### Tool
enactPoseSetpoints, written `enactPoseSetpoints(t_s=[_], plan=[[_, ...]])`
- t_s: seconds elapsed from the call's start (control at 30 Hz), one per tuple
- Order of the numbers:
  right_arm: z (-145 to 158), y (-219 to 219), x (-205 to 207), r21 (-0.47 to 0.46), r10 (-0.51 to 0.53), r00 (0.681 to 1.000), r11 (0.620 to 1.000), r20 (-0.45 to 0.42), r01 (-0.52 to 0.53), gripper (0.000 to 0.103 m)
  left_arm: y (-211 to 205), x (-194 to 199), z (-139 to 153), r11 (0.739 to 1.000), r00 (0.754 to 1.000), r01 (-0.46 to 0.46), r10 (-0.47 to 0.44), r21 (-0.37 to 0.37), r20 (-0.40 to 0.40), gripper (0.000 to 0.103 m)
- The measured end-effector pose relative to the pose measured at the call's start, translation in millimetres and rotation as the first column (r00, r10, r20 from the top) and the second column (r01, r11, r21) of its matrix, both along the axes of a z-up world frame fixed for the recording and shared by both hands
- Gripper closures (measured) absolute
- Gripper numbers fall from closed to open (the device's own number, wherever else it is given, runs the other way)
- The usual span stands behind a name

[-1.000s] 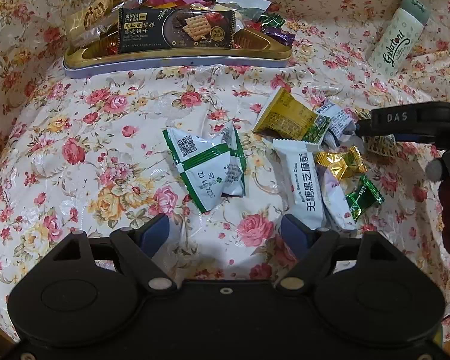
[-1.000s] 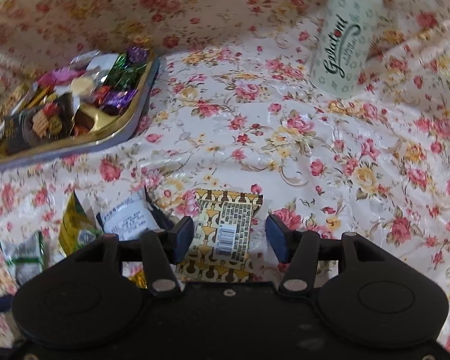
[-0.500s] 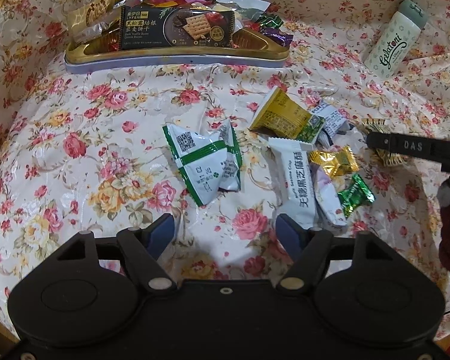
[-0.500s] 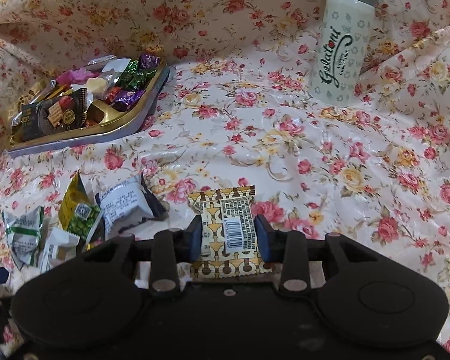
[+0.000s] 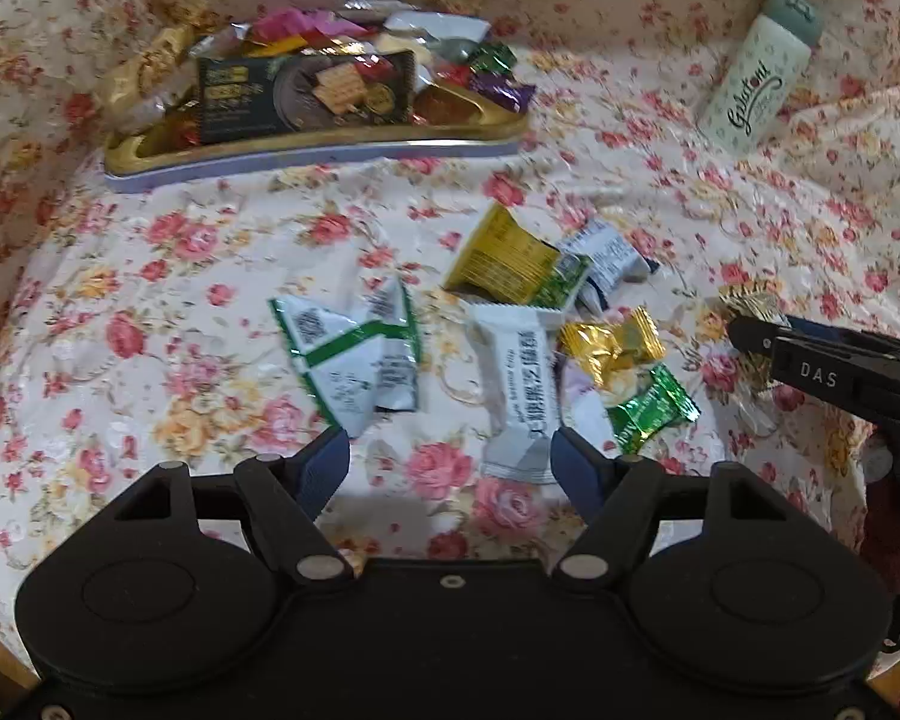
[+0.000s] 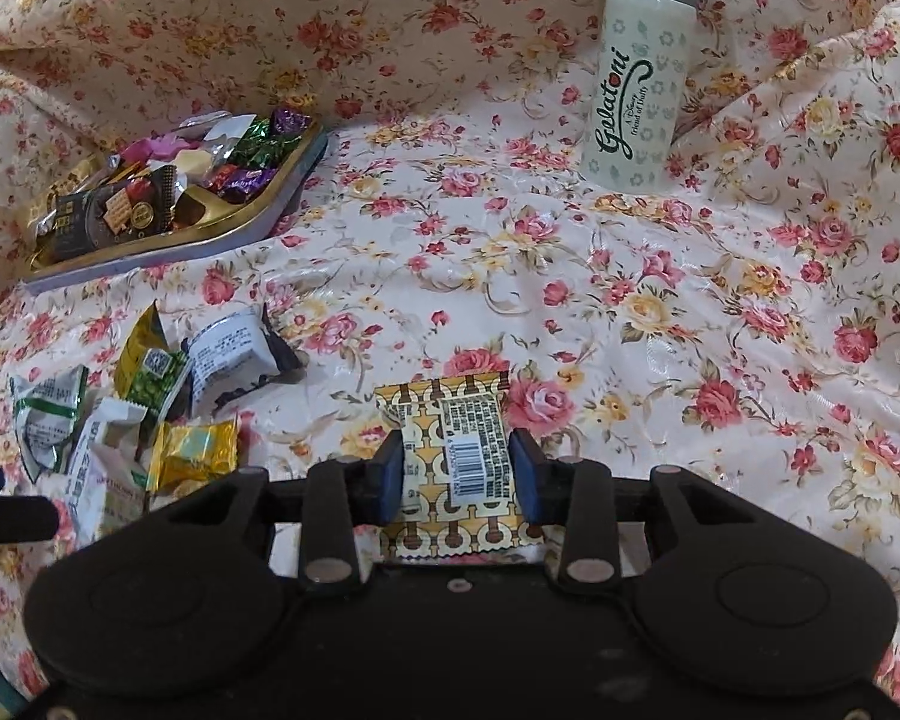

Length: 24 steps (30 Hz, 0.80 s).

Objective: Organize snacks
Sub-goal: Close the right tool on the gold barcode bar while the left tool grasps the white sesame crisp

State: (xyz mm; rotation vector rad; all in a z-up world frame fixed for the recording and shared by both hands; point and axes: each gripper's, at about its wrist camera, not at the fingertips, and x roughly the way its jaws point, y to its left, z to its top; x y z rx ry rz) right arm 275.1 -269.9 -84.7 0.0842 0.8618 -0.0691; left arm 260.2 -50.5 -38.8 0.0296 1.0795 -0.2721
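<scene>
Gold packet newly pinched; floral cloth.

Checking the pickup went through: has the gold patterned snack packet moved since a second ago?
Yes. The gold patterned packet, now clamped in the right hand-held gripper, sits further from the bottle in the right wrist view, pulled back toward the camera.

Floral cloth bears tray, snacks, bottle.

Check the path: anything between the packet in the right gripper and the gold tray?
Nothing visible blocks it. The right gripper is shut on the gold patterned packet. Between it and the tray lies bare floral cloth. The loose snack pile sits left of that line; the bottle stands well off to the right.
</scene>
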Motion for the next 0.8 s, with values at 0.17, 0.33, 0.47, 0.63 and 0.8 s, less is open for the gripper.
enactPoseSetpoints(t_s=[0.17,0.33,0.47,0.63,0.8], plan=[[-2,1,-3,-0.011,0.011,1.0,1.0,0.022,-0.01,0.064,-13,1,-5,1.0,1.0,0.018,-0.017,0.018,-0.011,0.029],[-4,2,-10,-0.026,0.033,0.998,0.999,0.058,-0.032,0.064,-23,9,-9,1.0,0.999,0.009,-0.008,0.024,-0.031,0.029],[-5,0,-11,-0.015,0.034,0.997,0.999,0.071,-0.033,0.064,-28,17,-13,1.0,0.999,-0.005,0.005,0.014,-0.05,0.029],[-5,0,-12,-0.022,0.038,0.997,0.999,0.073,-0.036,0.063,-34,25,-15,1.0,0.997,-0.011,0.011,0.003,-0.07,0.032],[-5,0,-11,-0.02,0.039,0.997,0.999,0.07,-0.038,0.063,-35,25,-13,1.0,0.998,-0.021,0.022,0.009,-0.059,0.064]])
